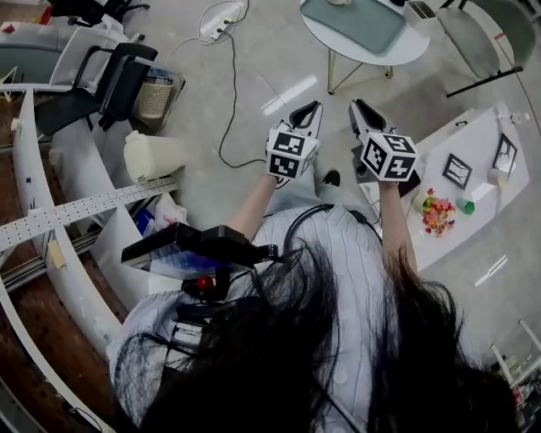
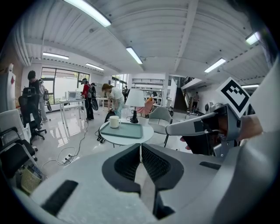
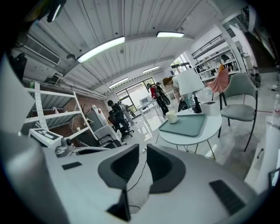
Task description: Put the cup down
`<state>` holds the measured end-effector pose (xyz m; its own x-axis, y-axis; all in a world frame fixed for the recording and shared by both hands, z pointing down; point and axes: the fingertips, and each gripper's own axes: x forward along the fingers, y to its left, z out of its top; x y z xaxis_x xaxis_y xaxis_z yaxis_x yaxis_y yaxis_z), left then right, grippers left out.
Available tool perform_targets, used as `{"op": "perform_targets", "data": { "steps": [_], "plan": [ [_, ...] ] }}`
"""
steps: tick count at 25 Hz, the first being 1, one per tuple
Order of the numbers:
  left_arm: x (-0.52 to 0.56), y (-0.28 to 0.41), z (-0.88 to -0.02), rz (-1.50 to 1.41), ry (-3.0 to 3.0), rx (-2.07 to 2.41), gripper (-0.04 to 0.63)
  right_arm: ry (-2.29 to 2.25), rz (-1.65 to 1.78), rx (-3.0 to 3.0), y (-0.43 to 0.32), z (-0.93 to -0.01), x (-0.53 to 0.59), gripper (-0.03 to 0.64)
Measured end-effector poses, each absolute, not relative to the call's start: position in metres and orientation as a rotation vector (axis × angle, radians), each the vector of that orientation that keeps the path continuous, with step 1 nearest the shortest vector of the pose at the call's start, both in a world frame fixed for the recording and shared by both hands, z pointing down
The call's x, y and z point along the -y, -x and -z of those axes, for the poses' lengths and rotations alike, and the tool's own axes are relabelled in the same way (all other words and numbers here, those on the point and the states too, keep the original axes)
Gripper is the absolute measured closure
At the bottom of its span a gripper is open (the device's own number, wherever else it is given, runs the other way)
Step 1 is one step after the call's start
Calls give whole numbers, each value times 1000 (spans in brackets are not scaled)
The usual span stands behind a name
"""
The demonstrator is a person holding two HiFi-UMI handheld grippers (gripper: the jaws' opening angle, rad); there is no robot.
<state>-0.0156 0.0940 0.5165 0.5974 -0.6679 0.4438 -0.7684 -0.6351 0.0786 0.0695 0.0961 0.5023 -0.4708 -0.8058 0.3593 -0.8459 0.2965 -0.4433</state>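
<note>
A white cup (image 2: 114,121) stands upright at the left end of a teal tray (image 2: 124,130) on a round white table (image 2: 146,136) some way ahead of both grippers. In the right gripper view, the cup (image 3: 172,117) sits on the tray (image 3: 187,124) too. My left gripper (image 2: 140,148) is shut and holds nothing. My right gripper (image 3: 140,151) has its jaws drawn together to a thin slit, also with nothing in them. In the head view, the left gripper (image 1: 311,108) and right gripper (image 1: 358,105) hang side by side in the air, pointing at the tray (image 1: 355,24).
A low white table (image 1: 486,135) with frames and flowers (image 1: 437,211) stands at the right. On the left are an office chair (image 1: 118,76), a white jug (image 1: 152,155) and shelving. A cable (image 1: 230,101) runs over the floor. A grey chair (image 3: 238,103) and a lamp (image 2: 134,103) are by the round table.
</note>
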Motion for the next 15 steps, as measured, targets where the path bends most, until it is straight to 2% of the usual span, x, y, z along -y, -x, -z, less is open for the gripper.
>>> {"op": "perform_targets", "data": {
  "steps": [15],
  "plan": [
    [-118,36,-517,-578,-2586,1166,571,-1545,-962,2492,-36,-514,-122,557]
  ]
}}
